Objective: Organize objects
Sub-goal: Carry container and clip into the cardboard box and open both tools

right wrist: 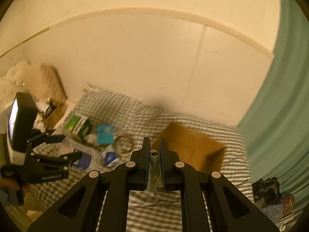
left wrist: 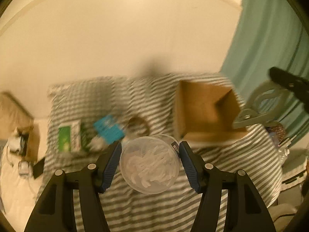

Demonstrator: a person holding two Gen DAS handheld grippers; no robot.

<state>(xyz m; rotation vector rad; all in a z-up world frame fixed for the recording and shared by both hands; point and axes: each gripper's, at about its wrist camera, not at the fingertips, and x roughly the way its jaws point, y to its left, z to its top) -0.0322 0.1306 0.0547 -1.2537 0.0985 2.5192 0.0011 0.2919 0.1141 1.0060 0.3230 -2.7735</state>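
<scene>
The clear plastic jar [left wrist: 149,163] sat between the blue pads of the left gripper [left wrist: 149,164], held across its round body above the striped bed [left wrist: 241,166]; the jaws stood wide, closed on its sides. It looked light and thin-walled, packed with white sticks, probably smooth enough to slip, so a grip around the middle of the wall seemed the sensible hold. A dark label on its side was too blurred to read.

The right gripper [right wrist: 154,164] had its jaws narrow, pinching a pale green plastic hanger [left wrist: 258,108], which appeared stiff and light.

Farther off, an open cardboard box [left wrist: 208,114] lay on the bed to the right. To the left lay a green carton [left wrist: 70,137], a blue packet [left wrist: 109,128] and a clear ring of tape [right wrist: 123,143]; their print could not be read.
</scene>
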